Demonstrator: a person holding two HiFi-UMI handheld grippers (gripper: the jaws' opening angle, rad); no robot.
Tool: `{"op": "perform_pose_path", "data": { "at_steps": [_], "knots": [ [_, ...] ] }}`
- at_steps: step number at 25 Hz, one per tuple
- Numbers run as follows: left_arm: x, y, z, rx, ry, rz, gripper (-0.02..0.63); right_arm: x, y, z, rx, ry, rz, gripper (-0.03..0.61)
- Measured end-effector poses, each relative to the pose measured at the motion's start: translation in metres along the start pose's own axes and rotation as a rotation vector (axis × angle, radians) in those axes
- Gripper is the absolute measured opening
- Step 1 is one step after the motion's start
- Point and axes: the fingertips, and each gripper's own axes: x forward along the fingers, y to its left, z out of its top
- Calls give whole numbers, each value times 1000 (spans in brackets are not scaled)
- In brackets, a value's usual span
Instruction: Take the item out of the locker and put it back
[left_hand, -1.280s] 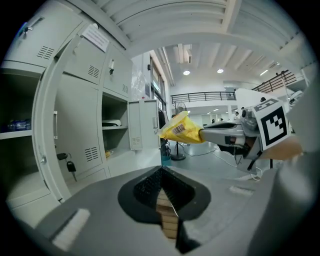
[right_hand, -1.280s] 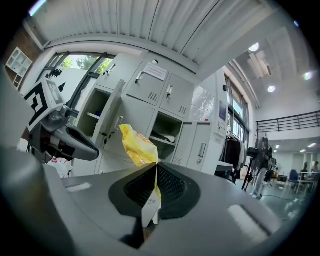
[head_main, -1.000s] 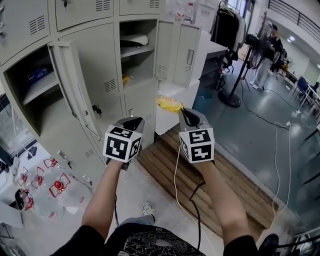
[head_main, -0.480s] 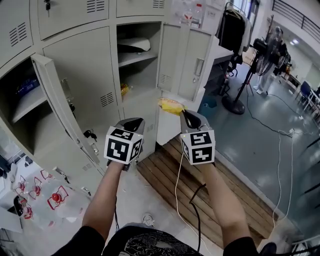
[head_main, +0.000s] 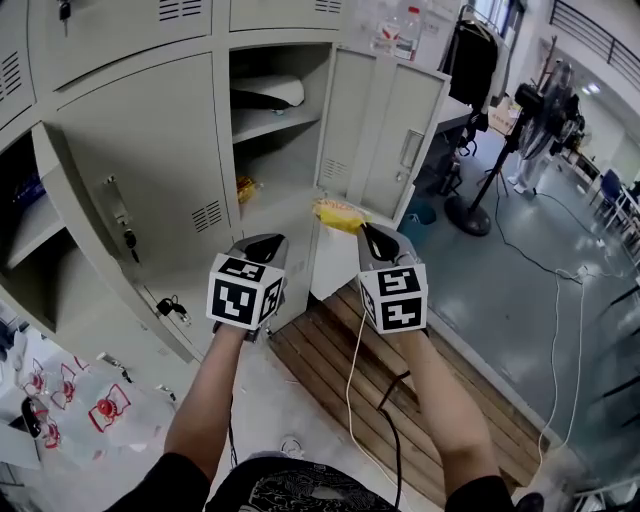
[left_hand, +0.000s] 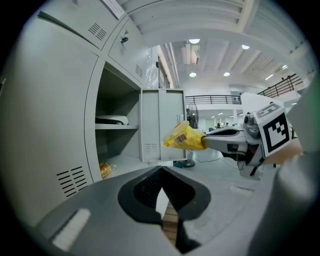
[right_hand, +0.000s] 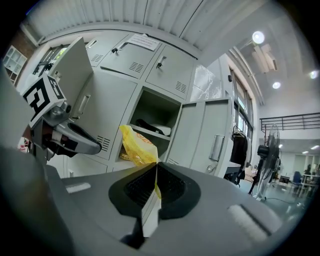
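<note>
Here, a person stands before a bank of grey lockers with a gripper in each hand. The right gripper pinches a yellow snack packet by one edge, its jaws pressed onto the wrapper. The packet is in the air outside the open locker, just in front of the compartment's lower lip. The left gripper is held level beside the right one, its jaws pressed together with nothing between them.

Only the head view takes in both forearms, the wooden pallet on the floor below, a bunch of keys hanging from a lower door, and a standing fan off to the right. The left gripper view adds a side-on look the head view lacks: a barcode on the packet, and the right gripper's closed tip clamped on it. It also shows a second packet lying on the compartment floor and a white and black thing on the shelf above. The right gripper view alone shows the wrapper running down between its own pads and red print on the yellow face, with the locker door open to the right.
</note>
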Motion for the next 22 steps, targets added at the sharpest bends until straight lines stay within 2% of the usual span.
{"op": "perform_pose_path", "data": {
  "at_steps": [14, 22],
  "knots": [
    [4, 23, -2, -9, 0, 16, 0, 37, 17, 14, -25, 7, 39, 28],
    [4, 43, 2, -32, -8, 81, 0, 64, 19, 26, -40, -17, 88, 28]
  ]
}}
